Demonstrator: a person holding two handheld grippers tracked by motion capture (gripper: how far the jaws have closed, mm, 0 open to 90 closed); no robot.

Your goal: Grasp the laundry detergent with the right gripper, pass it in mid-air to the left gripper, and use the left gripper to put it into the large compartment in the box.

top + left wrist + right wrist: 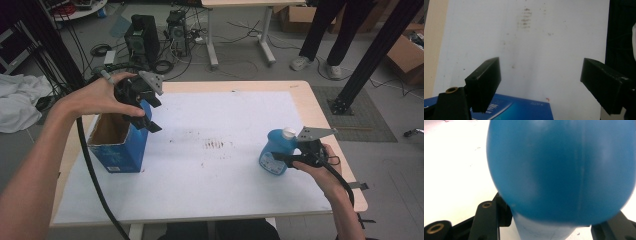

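The bottle, standing at the table's right edge, is pinched by the right gripper; it should be lifted upright toward the box, over which the left gripper is held spread.

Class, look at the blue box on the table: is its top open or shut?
Open. The blue box stands upright, flaps apart, its brown inside showing from above.

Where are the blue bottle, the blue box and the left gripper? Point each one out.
blue bottle [274, 150]: high view, on its blue body.
blue box [121, 147]: high view, on its front wall.
left gripper [540, 82]: left gripper view, midway between its open fingertips.
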